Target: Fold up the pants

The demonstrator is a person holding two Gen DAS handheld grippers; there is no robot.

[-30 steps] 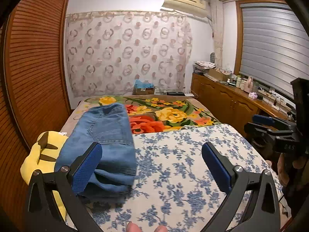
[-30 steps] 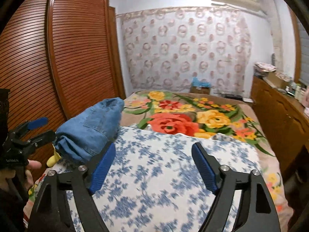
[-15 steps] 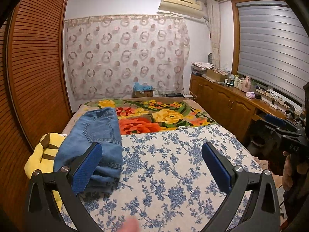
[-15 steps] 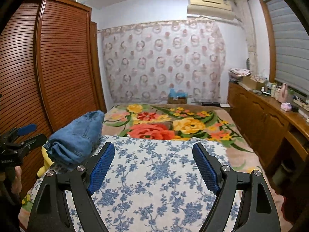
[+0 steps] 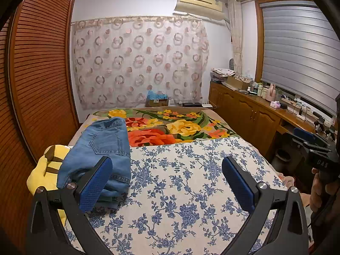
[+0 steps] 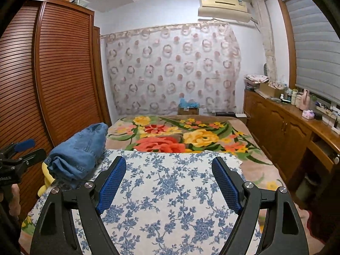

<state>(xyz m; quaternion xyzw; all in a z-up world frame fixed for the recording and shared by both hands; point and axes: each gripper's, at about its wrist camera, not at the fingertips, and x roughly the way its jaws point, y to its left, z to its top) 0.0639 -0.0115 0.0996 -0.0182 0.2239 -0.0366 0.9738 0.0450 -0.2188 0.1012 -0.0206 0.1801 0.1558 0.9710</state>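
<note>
The folded blue denim pants point(image 5: 99, 150) are lying on the left side of the bed, a thick soft bundle with stitched seams and a back pocket showing on top. Half the bundle is sitting on the white cloth with a blue flower print point(image 5: 180, 182), the far half reaching onto the plush blanket with big red and yellow roses point(image 5: 170, 127). Just beside the pants, at the bed's left edge, a yellow plush toy with brown stripes point(image 5: 45, 170) is peeking out.

The left gripper point(image 5: 167, 182) is hovering over the printed cloth with its jaws spread wide and nothing between them. Its left blue textured pad point(image 5: 94, 186) is overlapping the near end of the denim in this view, though I cannot tell whether it is touching. The gap itself is framing bare cloth, right of the pants.

The right gripper point(image 6: 170, 182) is also hanging wide open and empty, its black arms ending in ribbed blue pads point(image 6: 225, 183). From this side the pants point(image 6: 78, 150) are sitting well left of its jaws, clear of them, hems stacked in layers at the near end.

Behind the bed, a sheer curtain with pink ring patterns point(image 6: 172, 70) is covering the wall, slatted brown wooden wardrobe doors point(image 6: 42, 80) are lining the left, and a low wooden cabinet point(image 6: 282, 127) is running along the right.
</note>
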